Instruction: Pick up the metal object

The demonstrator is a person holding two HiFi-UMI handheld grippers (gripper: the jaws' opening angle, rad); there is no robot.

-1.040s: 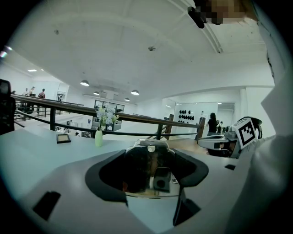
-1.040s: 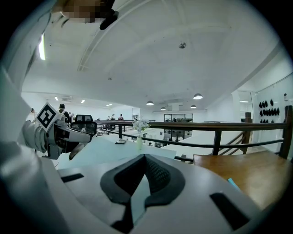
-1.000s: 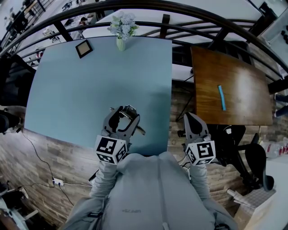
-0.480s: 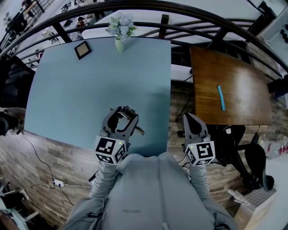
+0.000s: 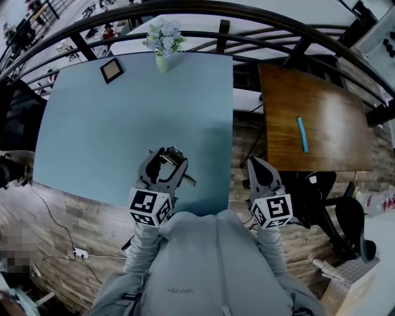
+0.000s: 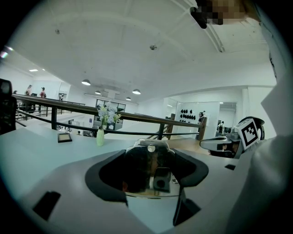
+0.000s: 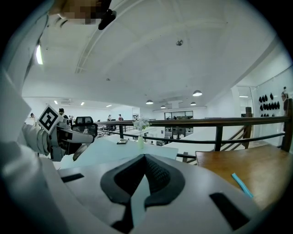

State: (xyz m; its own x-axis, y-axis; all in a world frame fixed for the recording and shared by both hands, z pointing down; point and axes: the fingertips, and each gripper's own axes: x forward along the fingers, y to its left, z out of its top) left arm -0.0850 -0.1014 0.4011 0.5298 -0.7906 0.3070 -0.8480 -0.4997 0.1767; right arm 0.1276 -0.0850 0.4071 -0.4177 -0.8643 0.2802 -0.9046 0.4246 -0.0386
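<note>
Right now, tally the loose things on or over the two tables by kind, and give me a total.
Vase of flowers: 1
Picture frame: 1
Metal object, in the left gripper: 1
Blue stick, on the wooden table: 1
Total: 4

We see bright, even light from ceiling lamps (image 6: 85,82); the metal object (image 6: 149,167) mirrors the room darkly. Fisheye bends the railing (image 5: 203,6), and black vignetting rings both gripper views.
</note>
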